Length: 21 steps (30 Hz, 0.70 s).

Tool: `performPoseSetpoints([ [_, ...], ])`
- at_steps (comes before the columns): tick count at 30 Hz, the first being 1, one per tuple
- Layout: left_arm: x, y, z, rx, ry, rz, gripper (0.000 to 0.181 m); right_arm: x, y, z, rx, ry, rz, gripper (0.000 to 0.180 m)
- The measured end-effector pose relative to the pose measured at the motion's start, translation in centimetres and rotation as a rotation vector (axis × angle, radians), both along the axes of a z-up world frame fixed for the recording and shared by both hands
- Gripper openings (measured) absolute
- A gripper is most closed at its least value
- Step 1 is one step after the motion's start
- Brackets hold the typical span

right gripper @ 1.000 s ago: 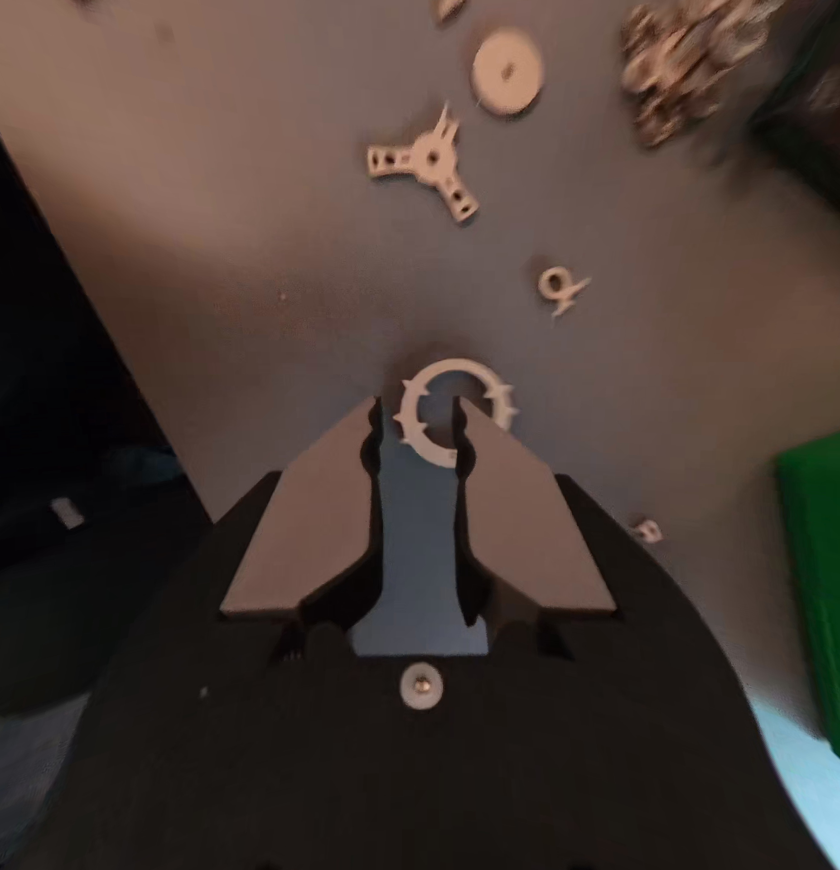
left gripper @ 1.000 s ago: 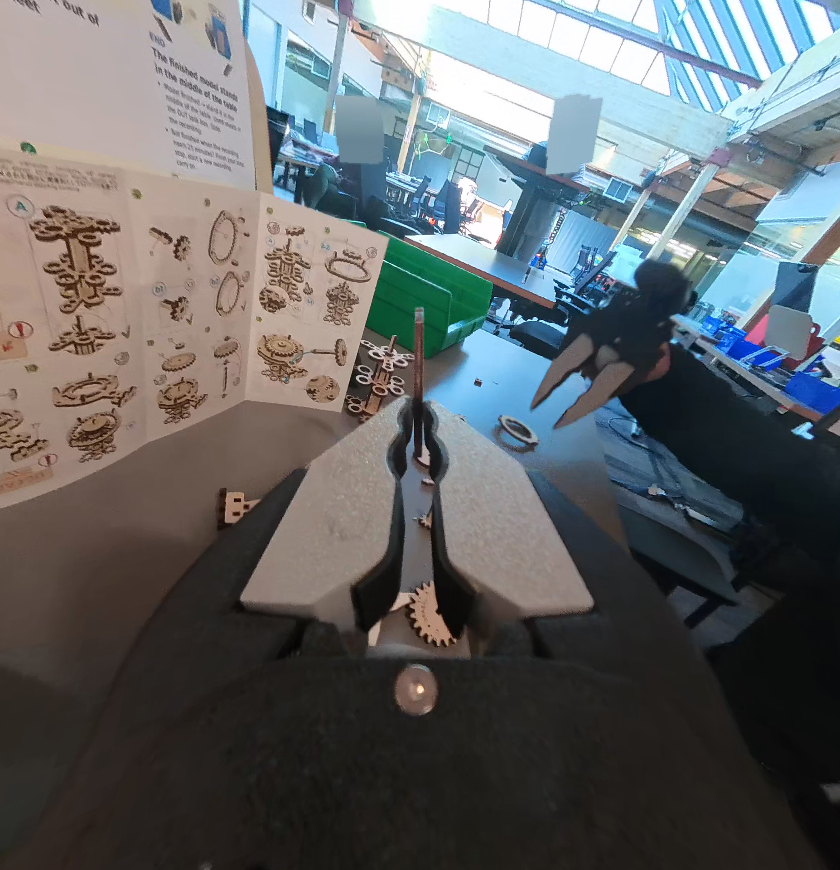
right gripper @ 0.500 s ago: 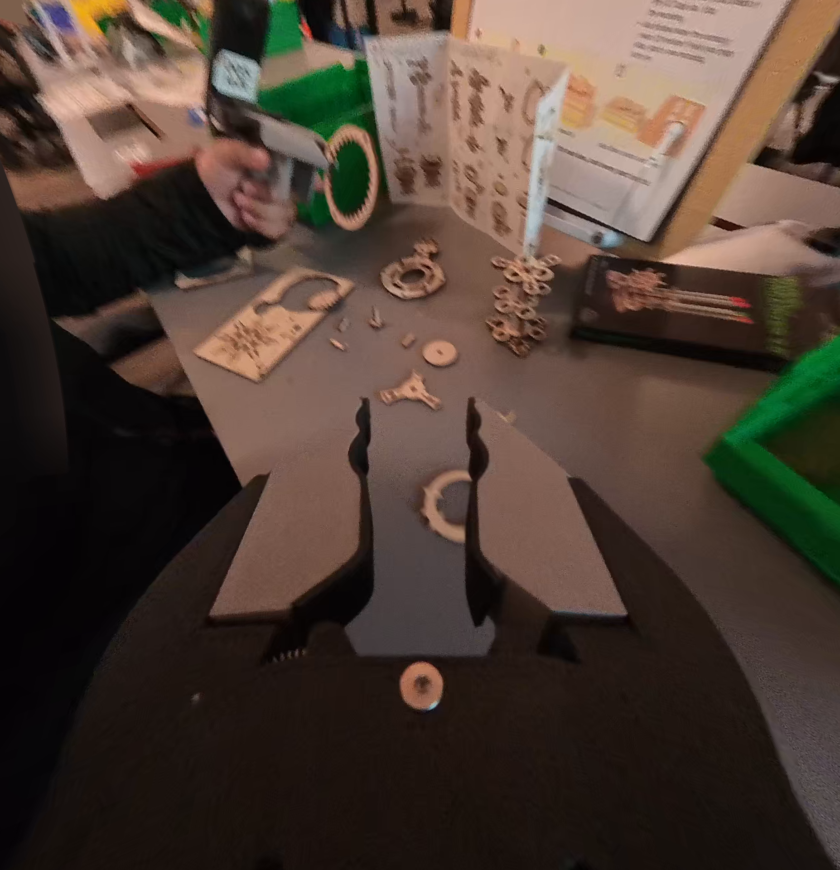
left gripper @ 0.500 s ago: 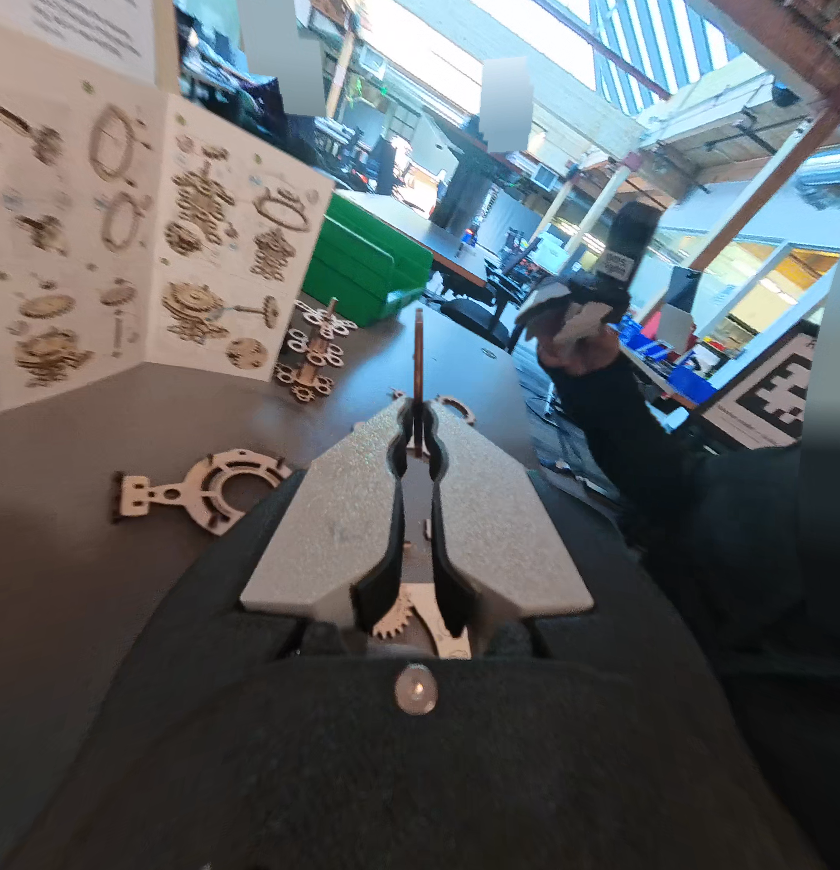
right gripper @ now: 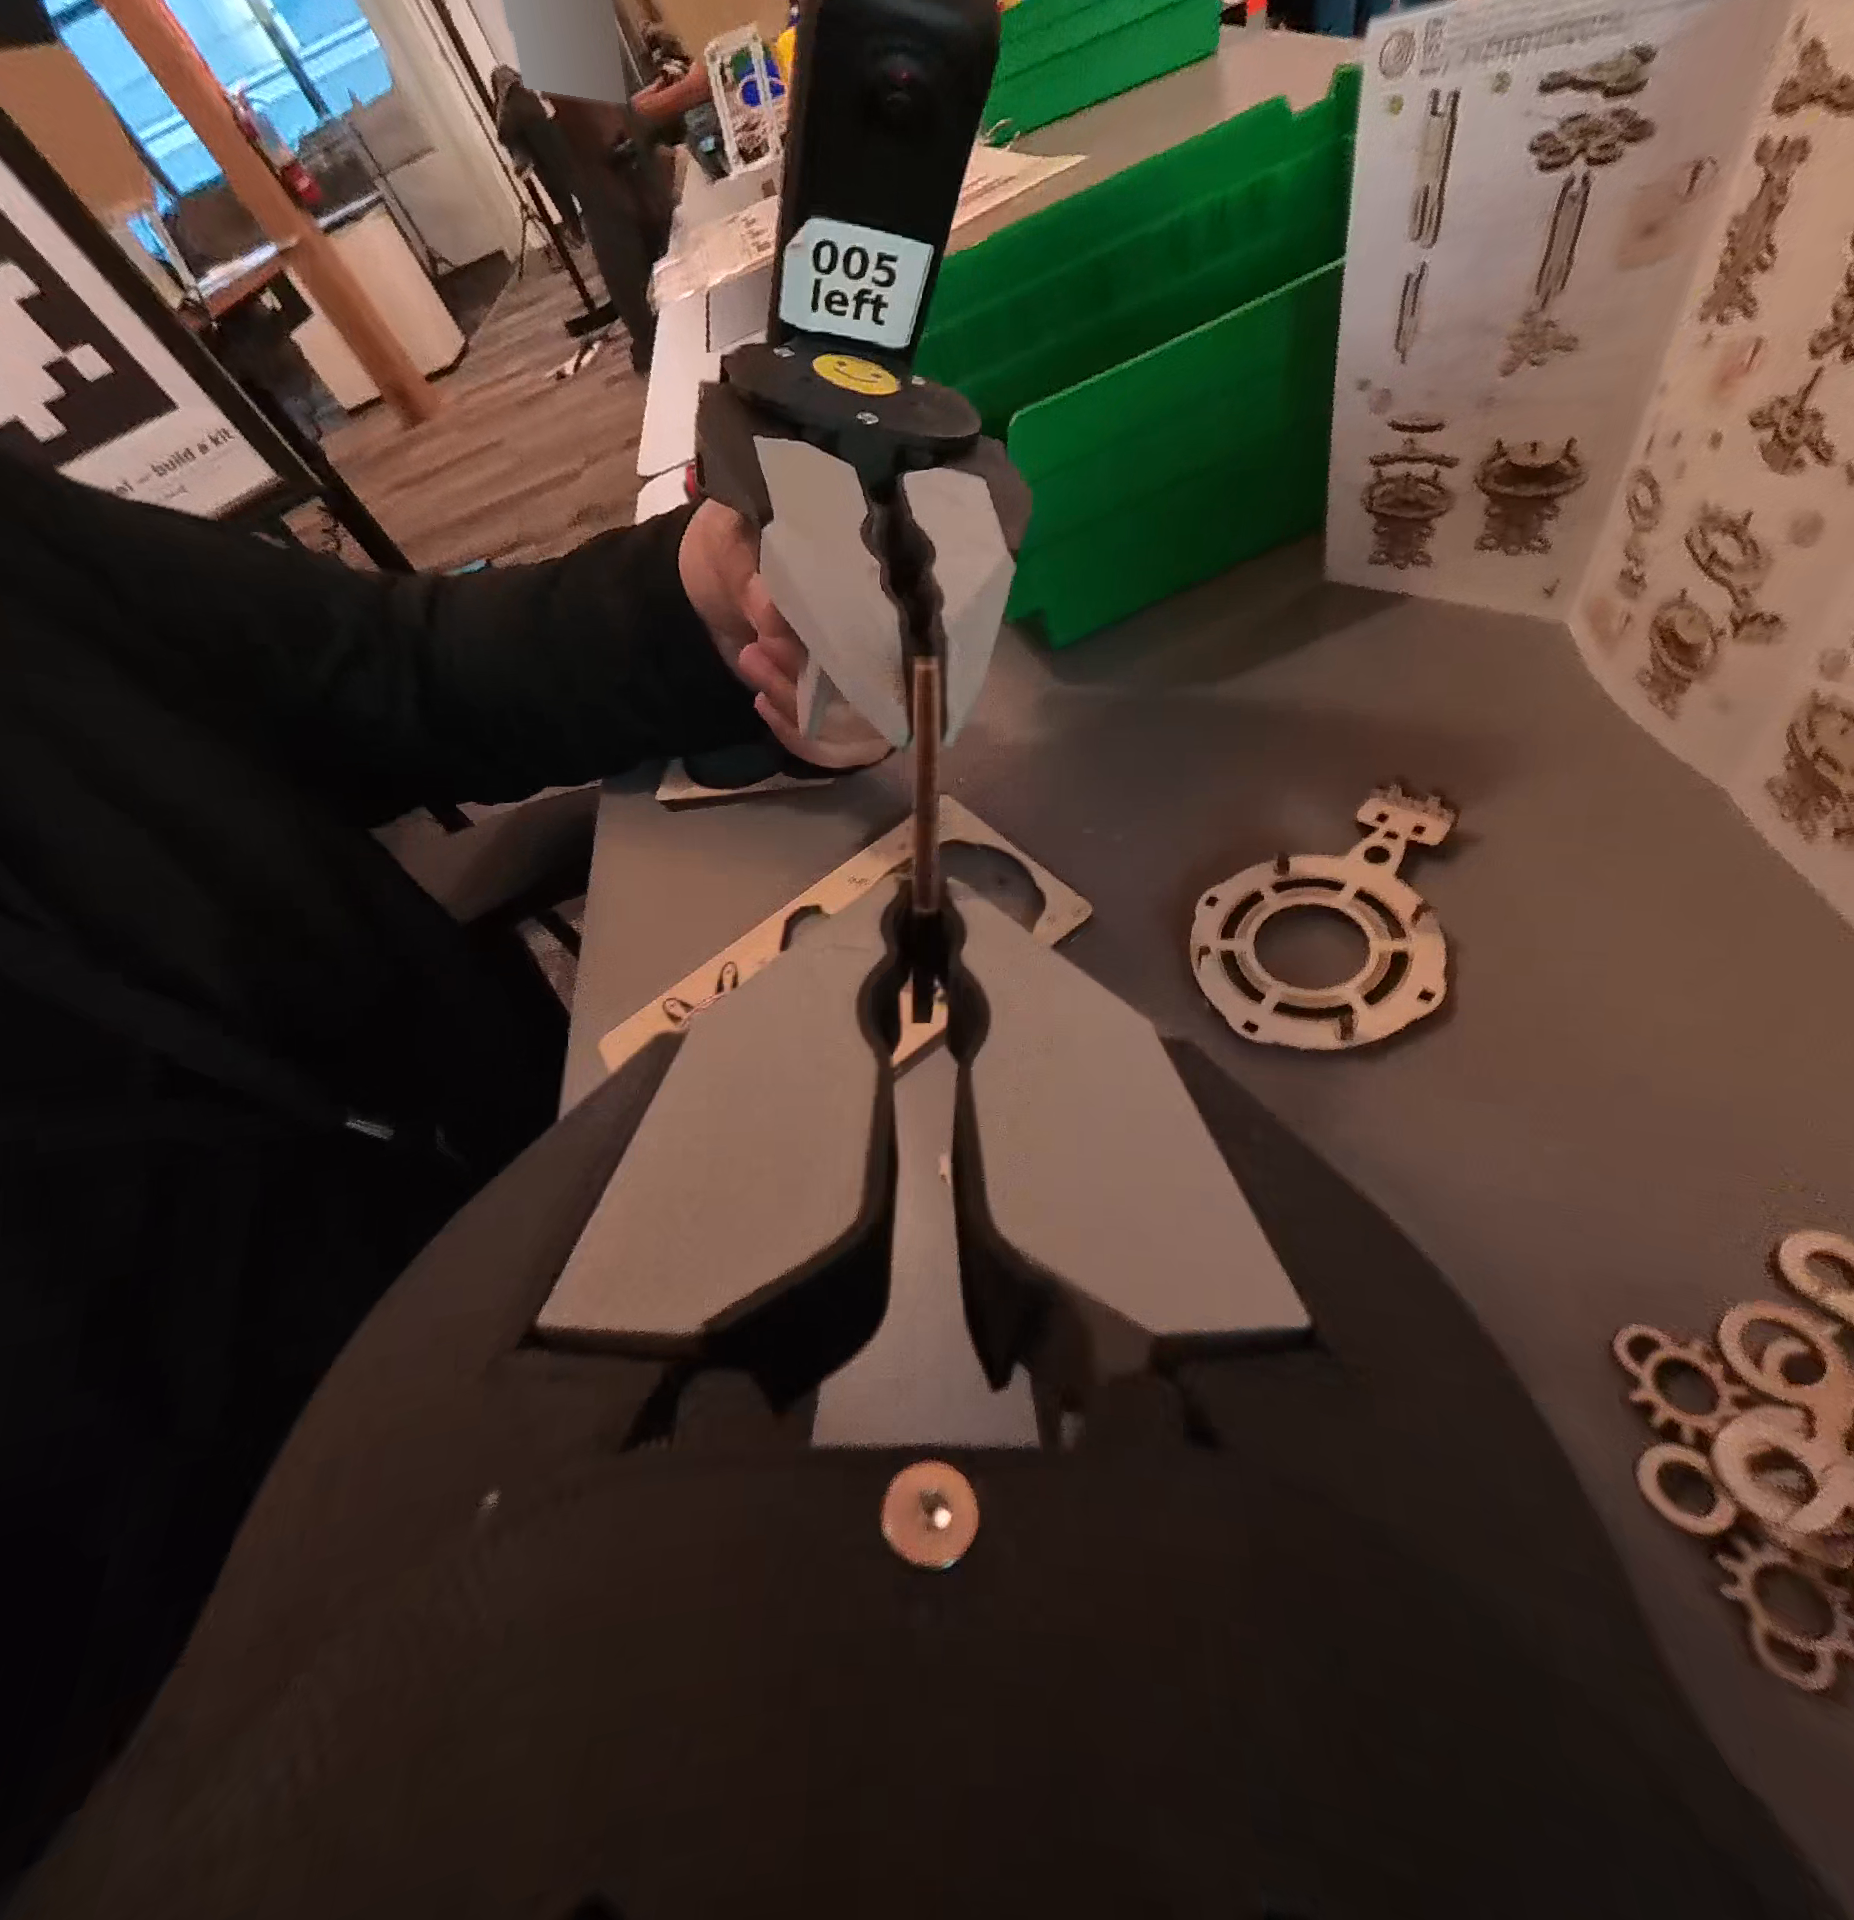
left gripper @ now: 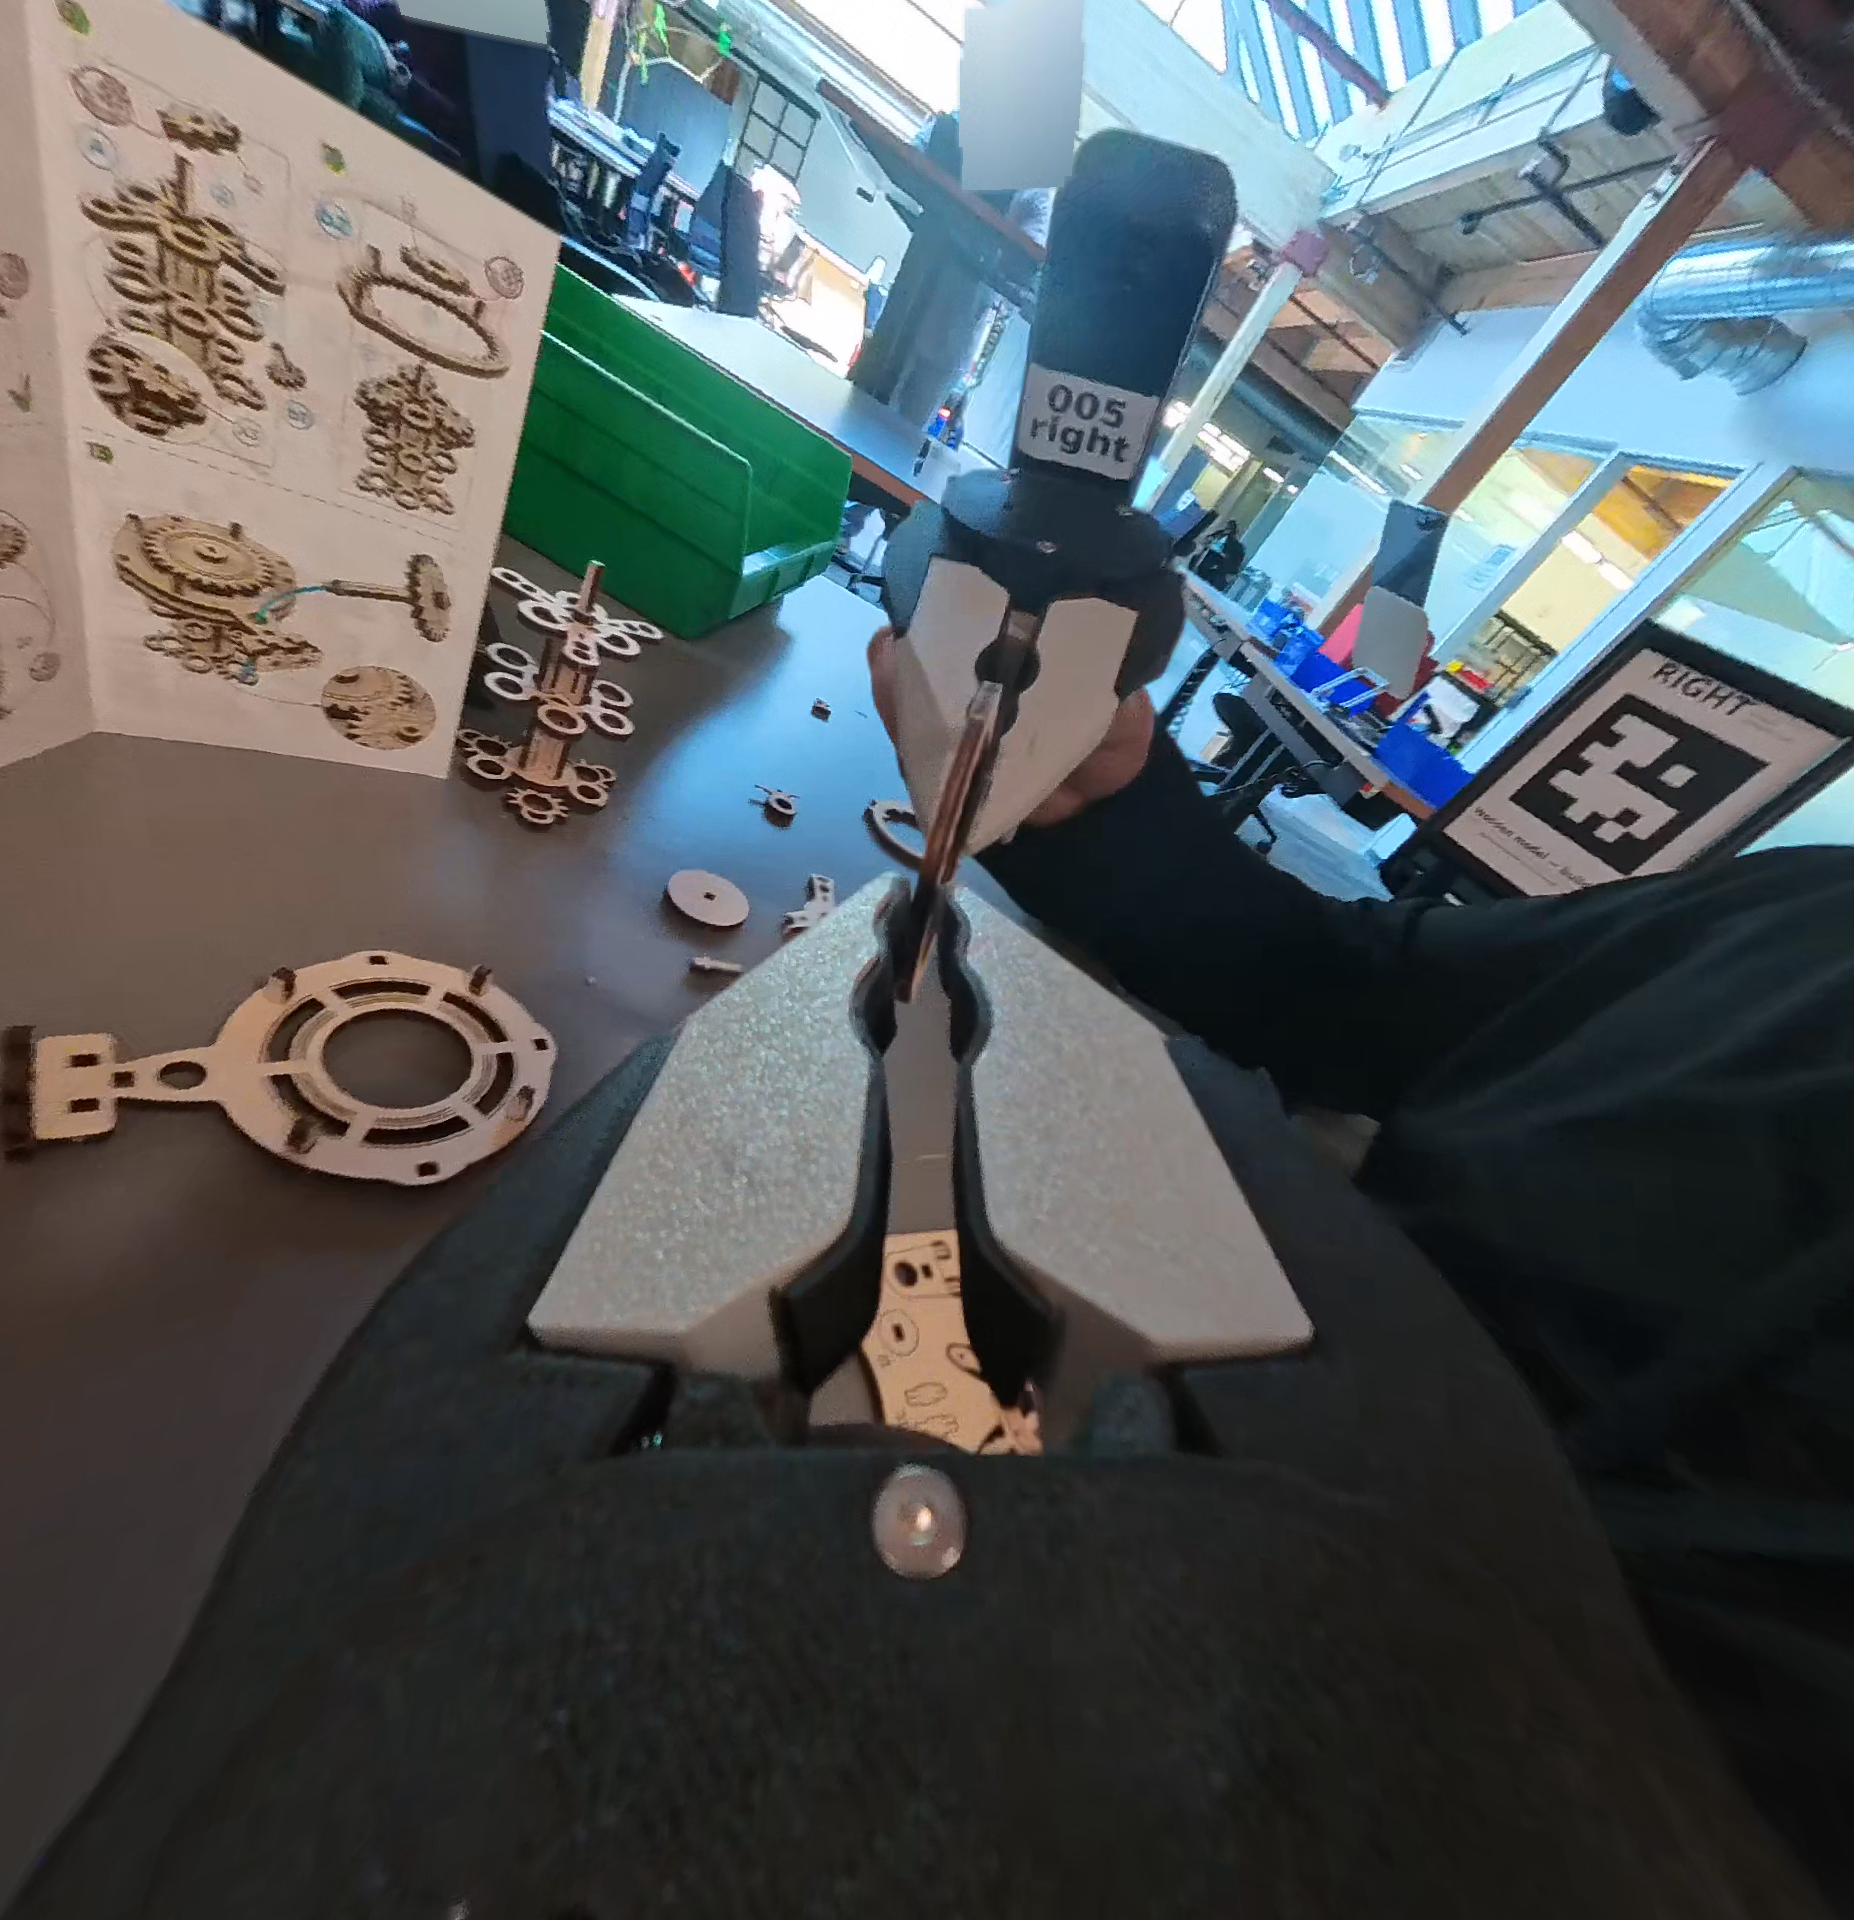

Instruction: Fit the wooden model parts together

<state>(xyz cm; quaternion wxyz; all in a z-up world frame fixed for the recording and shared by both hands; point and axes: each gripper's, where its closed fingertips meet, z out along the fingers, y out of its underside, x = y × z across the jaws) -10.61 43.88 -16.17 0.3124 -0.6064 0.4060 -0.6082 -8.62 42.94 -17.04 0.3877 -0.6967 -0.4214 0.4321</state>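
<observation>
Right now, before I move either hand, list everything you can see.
thin wooden part: 1, brown, edge-on, held in mid-air
round plate with handle: 1, pale wood, flat on grey table
instruction sheet: 1, white, standing at back
ringed tower: 1, pale wood, beside that sheet
small disc: 1, pale, mid-table
punched sheet: 1, pale, below held part
green bins: at least 2, behind table
left gripper: grey jaws shut on part
right gripper: likewise
</observation>
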Motion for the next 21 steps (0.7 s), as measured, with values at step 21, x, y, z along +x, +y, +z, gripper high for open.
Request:
performPoseSetpoints([
  [21, -2.2, 2.0, -6.1, 0.228, 0.456, 0.064, 0.019, 5.3, 4.7, 2.4, -0.005, 0.295, -0.212, 0.0],
])
